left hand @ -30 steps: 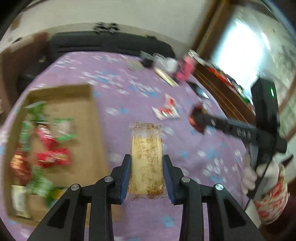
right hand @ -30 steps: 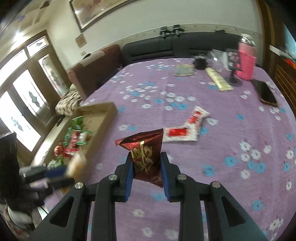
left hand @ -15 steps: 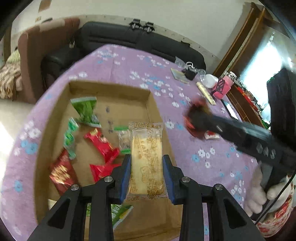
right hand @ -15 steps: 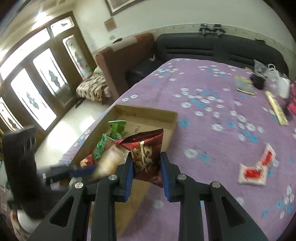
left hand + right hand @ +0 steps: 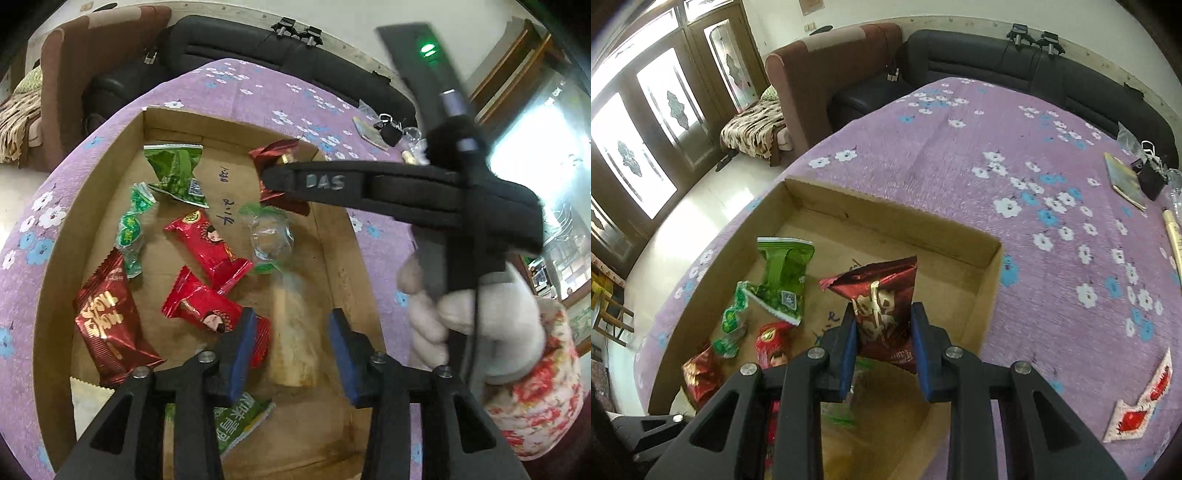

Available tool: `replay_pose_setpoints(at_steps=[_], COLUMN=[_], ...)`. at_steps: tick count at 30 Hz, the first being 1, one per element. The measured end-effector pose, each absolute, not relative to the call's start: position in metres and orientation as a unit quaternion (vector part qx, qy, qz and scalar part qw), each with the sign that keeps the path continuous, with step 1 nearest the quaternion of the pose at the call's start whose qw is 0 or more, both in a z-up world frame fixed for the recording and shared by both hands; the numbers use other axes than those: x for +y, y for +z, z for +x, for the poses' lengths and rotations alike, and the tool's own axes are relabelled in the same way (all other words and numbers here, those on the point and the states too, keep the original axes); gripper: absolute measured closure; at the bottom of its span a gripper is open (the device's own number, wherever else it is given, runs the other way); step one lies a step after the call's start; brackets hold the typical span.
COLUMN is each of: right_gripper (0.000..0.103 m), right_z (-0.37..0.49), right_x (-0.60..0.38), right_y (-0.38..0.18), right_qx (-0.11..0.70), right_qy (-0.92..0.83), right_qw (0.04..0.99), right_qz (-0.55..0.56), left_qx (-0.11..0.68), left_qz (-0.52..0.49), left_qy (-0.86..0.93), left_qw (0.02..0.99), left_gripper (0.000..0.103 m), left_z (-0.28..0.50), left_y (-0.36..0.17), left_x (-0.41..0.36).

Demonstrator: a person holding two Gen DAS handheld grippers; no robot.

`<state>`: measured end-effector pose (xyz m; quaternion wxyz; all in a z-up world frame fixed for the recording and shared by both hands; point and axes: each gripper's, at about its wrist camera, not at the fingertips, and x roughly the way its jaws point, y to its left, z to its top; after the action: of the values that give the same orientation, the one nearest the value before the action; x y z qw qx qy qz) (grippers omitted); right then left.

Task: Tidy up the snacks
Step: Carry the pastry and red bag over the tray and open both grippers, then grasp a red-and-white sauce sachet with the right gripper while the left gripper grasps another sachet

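A shallow cardboard box (image 5: 343,266) (image 5: 988,288) lies on the purple flowered tablecloth and holds several red and green snack packets. My left gripper (image 5: 291,350) is open above the box; the pale yellow wafer packet (image 5: 293,332) is blurred between its spread jaws, dropping free. My right gripper (image 5: 882,347) is shut on a dark red snack packet (image 5: 882,295) and holds it above the box's far right part. It shows in the left wrist view too (image 5: 273,177), reaching in from the right.
A red-and-white packet (image 5: 1141,406) lies on the cloth right of the box. A booklet (image 5: 1123,181), a black object and a stick lie at the far right. A black sofa (image 5: 997,62) and a brown armchair (image 5: 827,70) stand behind the table.
My left gripper has opened and let go of the wafer packet over the box. My right gripper has carried the dark red packet further over the box.
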<state>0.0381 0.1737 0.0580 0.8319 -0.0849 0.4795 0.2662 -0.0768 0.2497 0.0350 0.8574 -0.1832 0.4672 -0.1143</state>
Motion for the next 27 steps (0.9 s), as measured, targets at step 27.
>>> replay_pose_setpoints(at_steps=[27], right_gripper=[0.060], right_z=[-0.029], right_x=[-0.038], right_y=[0.106], right_qx=[0.419], right_qy=[0.166], right_qw=[0.892], right_qz=[0.030], left_qx=[0.402], left_qz=[-0.169], left_qy=[-0.181], left_qw=[0.881], left_gripper=[0.028], left_z=[-0.134], left_y=[0.095], left_x=[0.191])
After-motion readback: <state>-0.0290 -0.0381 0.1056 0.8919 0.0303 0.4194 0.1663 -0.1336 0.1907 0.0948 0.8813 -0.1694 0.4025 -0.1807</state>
